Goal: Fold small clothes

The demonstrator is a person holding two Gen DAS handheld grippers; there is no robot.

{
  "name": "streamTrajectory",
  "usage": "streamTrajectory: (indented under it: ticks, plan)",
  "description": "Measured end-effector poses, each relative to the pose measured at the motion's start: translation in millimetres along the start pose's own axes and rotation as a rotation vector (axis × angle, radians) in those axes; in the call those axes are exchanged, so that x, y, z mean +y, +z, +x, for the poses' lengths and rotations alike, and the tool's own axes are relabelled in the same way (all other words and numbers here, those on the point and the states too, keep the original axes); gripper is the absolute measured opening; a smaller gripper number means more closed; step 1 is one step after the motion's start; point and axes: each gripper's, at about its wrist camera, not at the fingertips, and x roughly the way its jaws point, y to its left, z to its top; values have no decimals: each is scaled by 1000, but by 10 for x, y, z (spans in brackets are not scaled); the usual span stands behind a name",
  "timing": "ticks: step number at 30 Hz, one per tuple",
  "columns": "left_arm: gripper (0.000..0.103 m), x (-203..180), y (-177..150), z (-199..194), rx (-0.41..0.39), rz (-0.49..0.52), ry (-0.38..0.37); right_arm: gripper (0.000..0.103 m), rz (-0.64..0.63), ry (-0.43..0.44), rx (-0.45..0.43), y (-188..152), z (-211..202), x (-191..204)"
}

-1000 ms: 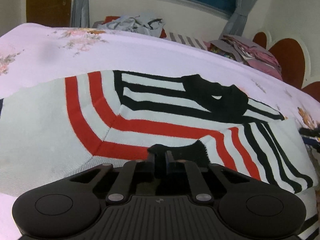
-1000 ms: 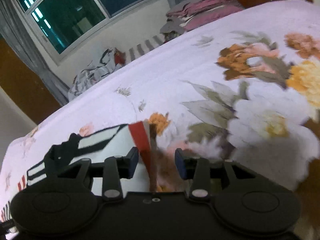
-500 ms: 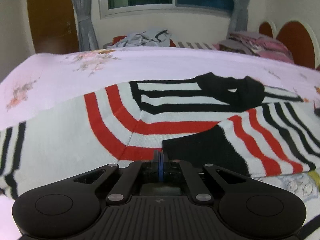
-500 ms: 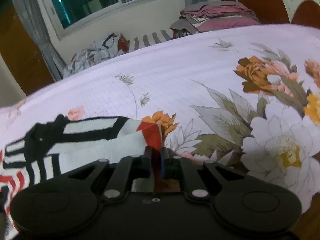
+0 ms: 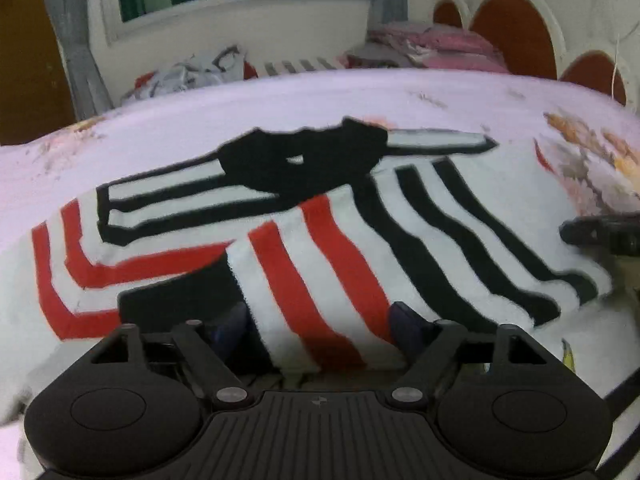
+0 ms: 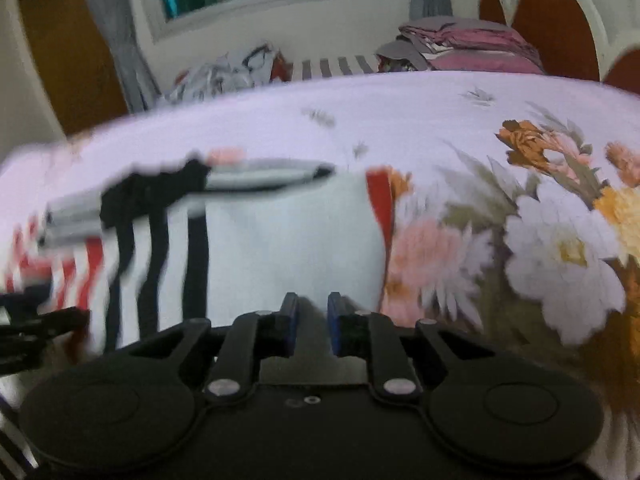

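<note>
A white sweater (image 5: 312, 240) with red and black stripes and a black collar lies on the bed, one sleeve folded across its body. My left gripper (image 5: 318, 320) is open, its fingers (image 5: 230, 322) standing either side of the folded sleeve's cuff end. My right gripper (image 6: 312, 320) is open by a narrow gap and empty, just above the white part of the sweater (image 6: 280, 240) at its right edge. The right gripper also shows at the right of the left wrist view (image 5: 600, 234).
The bed has a pale sheet with large flower prints (image 6: 560, 240). A heap of loose clothes (image 5: 192, 76) and a stack of folded pink ones (image 6: 472, 48) lie at the far side by the wall and window. A brown headboard (image 5: 516, 28) stands at the right.
Both grippers were shut on sweater parts half a second ago and have now opened and let go. The sleeve now lies folded across the sweater's body.
</note>
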Motion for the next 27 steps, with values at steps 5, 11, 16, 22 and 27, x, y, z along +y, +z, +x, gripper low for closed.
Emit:
streamTrajectory:
  ticks: [5, 11, 16, 22, 27]
  plan:
    - [73, 68, 29, -261, -106, -29, 42, 16, -14, -2, -41, 65, -252, 46]
    - [73, -105, 5, -308, -120, -7, 18, 18, 2, 35, 0, -163, -379, 269]
    - [75, -166, -64, -107, -6, 5, 19, 18, -26, -40, 21, -267, -211, 469]
    - [75, -27, -45, -266, -32, -7, 78, 17, -33, -56, 19, -215, -367, 421]
    - [76, 220, -121, -228, 12, -48, 84, 17, -50, -42, 56, -259, -297, 358]
